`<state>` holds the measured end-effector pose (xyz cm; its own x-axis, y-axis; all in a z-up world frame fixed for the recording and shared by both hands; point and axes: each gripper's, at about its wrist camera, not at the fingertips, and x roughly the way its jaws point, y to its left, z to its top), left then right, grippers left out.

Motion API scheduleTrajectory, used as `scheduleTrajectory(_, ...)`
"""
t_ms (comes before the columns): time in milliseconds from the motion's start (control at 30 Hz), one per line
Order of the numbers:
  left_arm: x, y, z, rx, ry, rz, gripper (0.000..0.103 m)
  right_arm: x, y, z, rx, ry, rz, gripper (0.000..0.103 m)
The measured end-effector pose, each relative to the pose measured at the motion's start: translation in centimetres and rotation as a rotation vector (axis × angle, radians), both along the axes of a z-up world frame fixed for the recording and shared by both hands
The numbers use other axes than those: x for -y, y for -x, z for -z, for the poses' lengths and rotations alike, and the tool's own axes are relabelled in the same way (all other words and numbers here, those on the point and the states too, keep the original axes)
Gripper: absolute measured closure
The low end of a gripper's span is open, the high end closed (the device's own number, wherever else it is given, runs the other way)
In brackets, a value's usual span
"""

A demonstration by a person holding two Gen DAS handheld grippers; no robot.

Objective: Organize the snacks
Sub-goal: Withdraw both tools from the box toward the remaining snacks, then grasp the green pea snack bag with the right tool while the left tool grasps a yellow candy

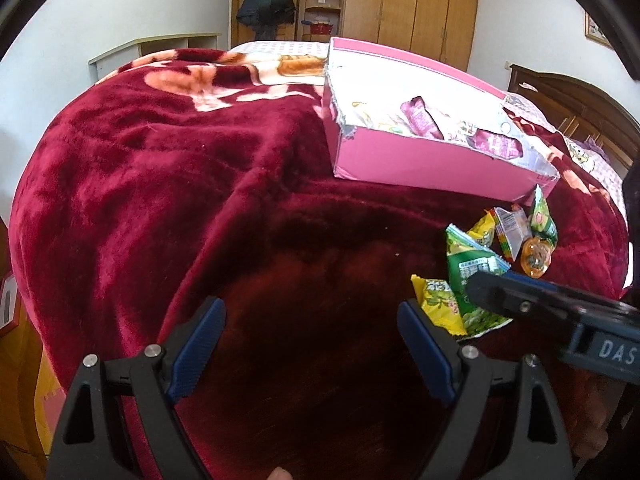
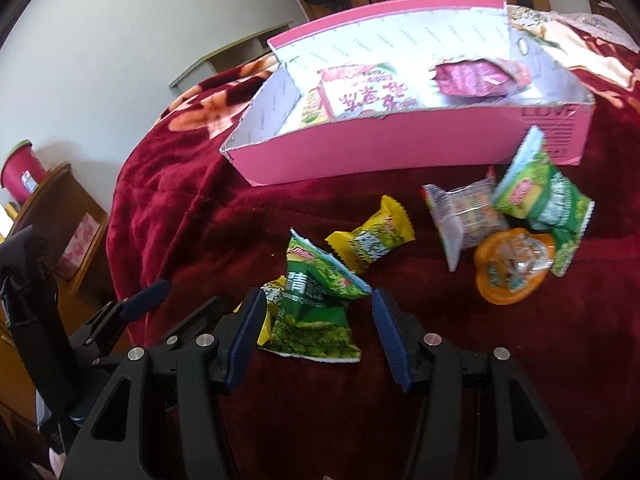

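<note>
A pink cardboard box (image 2: 360, 156) lies open on a dark red blanket and holds purple packets (image 2: 472, 76) and a pink-and-white snack bag (image 2: 360, 96). In front of it lie loose snacks: a green pea packet (image 2: 316, 312), yellow packets (image 2: 372, 236), a clear packet (image 2: 464, 216), a green packet (image 2: 540, 196) and an orange jelly cup (image 2: 512, 268). My right gripper (image 2: 318, 320) is open with its fingers on either side of the green pea packet. My left gripper (image 1: 310, 332) is open and empty over bare blanket, left of the snacks (image 1: 476, 276). The box also shows in the left wrist view (image 1: 432, 164).
The blanket (image 1: 160, 168) covers a bed with a wooden headboard (image 1: 576, 108) at the right. Wardrobes (image 1: 412, 0) stand at the back. A wooden nightstand (image 2: 60, 216) with a red cup (image 2: 20, 172) stands left of the bed.
</note>
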<state>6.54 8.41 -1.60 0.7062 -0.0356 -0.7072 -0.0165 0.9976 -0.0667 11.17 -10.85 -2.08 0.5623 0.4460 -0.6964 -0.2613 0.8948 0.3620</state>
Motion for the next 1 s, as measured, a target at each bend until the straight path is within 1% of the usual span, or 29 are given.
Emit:
scheduleTrajectory(67, -0.2, -0.1, 0.1, -0.005, 0.009, -0.008, 0.012, -0.1, -0.4, 0.5, -0.027, -0.005, 0.005, 0.047)
scheduleTrajectory(100, -0.3, -0.1, 0.2, -0.007, 0.012, -0.008, 0.012, -0.2, -0.4, 0.6, -0.026, -0.008, 0.004, 0.053)
scheduleTrajectory(133, -0.3, -0.1, 0.2, -0.008, 0.012, -0.008, 0.012, -0.2, -0.4, 0.7, -0.021, -0.004, -0.002, 0.062)
scheduleTrajectory(233, -0.2, 0.0, 0.3, -0.009, 0.0, -0.007, 0.012, -0.2, 0.2, 0.5, 0.019, 0.028, -0.016, 0.065)
scheduleTrajectory(367, -0.1, 0.1, 0.1, -0.006, 0.004, -0.015, 0.013, 0.1, 1.0, 0.0, 0.057, 0.048, -0.024, 0.066)
scheduleTrajectory(467, -0.2, 0.3, -0.4, 0.004, 0.023, -0.01, 0.013, 0.7, 1.6, -0.4, 0.072, 0.059, -0.019, 0.066)
scheduleTrajectory(600, 0.3, 0.3, -1.2, 0.006, 0.072, 0.016, 0.013, 2.3, 2.4, -0.8, 0.08, 0.096, 0.015, 0.066)
scheduleTrajectory(700, 1.4, 0.2, -1.6, 0.014, 0.086, 0.053, 0.015, 3.9, 3.0, -1.1, 0.089, 0.112, 0.057, 0.066)
scheduleTrajectory(767, 2.3, 0.1, -1.7, 0.014, 0.081, 0.08, 0.015, 4.9, 3.2, -1.2, 0.086, 0.124, 0.079, 0.066)
scheduleTrajectory(833, 3.6, 0.0, -1.7, 0.008, 0.058, 0.107, 0.016, 6.0, 3.6, -1.3, 0.087, 0.151, 0.105, 0.066)
scheduleTrajectory(900, 4.6, -0.4, -1.4, 0.005, 0.034, 0.126, 0.019, 6.8, 4.0, -1.3, 0.101, 0.18, 0.136, 0.066)
scheduleTrajectory(1000, 5.7, -0.9, -0.8, -0.008, 0.023, 0.13, 0.024, 7.5, 4.4, -1.2, 0.112, 0.206, 0.158, 0.066)
